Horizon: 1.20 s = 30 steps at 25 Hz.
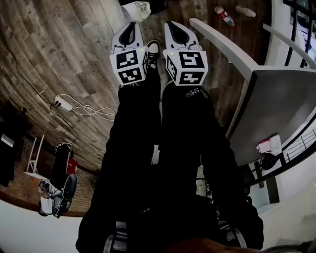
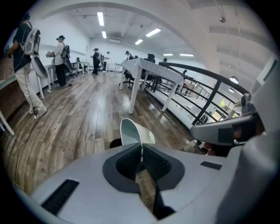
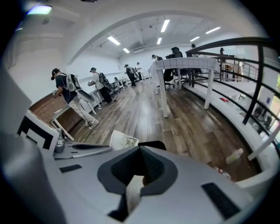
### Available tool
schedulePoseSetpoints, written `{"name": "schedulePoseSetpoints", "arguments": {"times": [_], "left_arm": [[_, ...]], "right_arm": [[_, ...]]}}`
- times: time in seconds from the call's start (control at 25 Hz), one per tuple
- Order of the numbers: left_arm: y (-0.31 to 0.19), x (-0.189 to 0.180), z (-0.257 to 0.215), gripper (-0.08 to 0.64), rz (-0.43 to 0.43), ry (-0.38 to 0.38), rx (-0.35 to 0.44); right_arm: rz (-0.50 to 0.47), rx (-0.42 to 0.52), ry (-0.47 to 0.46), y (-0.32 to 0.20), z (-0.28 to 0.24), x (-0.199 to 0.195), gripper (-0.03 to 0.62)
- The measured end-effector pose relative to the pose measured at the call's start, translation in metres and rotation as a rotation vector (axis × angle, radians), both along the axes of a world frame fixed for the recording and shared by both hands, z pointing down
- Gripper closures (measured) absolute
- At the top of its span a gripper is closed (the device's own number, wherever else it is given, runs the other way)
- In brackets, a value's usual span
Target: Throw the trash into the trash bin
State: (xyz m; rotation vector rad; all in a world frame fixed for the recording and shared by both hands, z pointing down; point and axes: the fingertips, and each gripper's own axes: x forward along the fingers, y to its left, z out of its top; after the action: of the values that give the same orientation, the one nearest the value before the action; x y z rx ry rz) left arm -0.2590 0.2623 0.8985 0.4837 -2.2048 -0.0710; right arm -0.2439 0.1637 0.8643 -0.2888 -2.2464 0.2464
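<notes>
Trash, a paper cup (image 2: pixel 136 131), is sticking out at twelve o'clock from my left tongs (image 2: pixel 141 148), which are pinching its rim; my right tongs (image 3: pixel 141 151) are hovering alongside at three o'clock, closed and empty.

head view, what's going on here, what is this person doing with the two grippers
A person stands on a wooden floor, holding both grippers side by side and pointing them down and ahead. The left gripper has its jaws closed on the rim of a white paper cup, so that piece of trash is in hand. The right gripper has its jaws together with nothing in them. A bottle lies on the floor by the white table. No trash bin shows clearly.
</notes>
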Motion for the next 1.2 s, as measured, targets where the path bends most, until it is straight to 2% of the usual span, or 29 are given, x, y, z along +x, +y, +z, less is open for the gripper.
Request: {"name": "schedulePoseSetpoints", "arguments": {"times": [0.24, 0.52, 0.64, 1.08, 1.2], "left_arm": [[-0.001, -0.013, 0.081, 0.543, 0.012, 0.046, -0.034], [-0.008, -0.028, 0.15, 0.543, 0.081, 0.088, -0.09], [-0.01, -0.033, 0.176, 0.543, 0.081, 0.115, -0.094], [-0.016, -0.034, 0.229, 0.541, 0.047, 0.203, -0.066], [-0.018, -0.034, 0.228, 0.521, 0.041, 0.197, -0.051]], "right_arm": [[0.014, -0.007, 0.073, 0.004, 0.082, -0.01, 0.577], [0.015, -0.013, 0.126, 0.008, 0.137, -0.023, 0.577], [0.013, -0.009, 0.15, 0.005, 0.158, -0.028, 0.578], [0.008, -0.003, 0.186, -0.006, 0.197, -0.034, 0.578], [0.017, -0.005, 0.19, -0.009, 0.197, -0.032, 0.578]]}}
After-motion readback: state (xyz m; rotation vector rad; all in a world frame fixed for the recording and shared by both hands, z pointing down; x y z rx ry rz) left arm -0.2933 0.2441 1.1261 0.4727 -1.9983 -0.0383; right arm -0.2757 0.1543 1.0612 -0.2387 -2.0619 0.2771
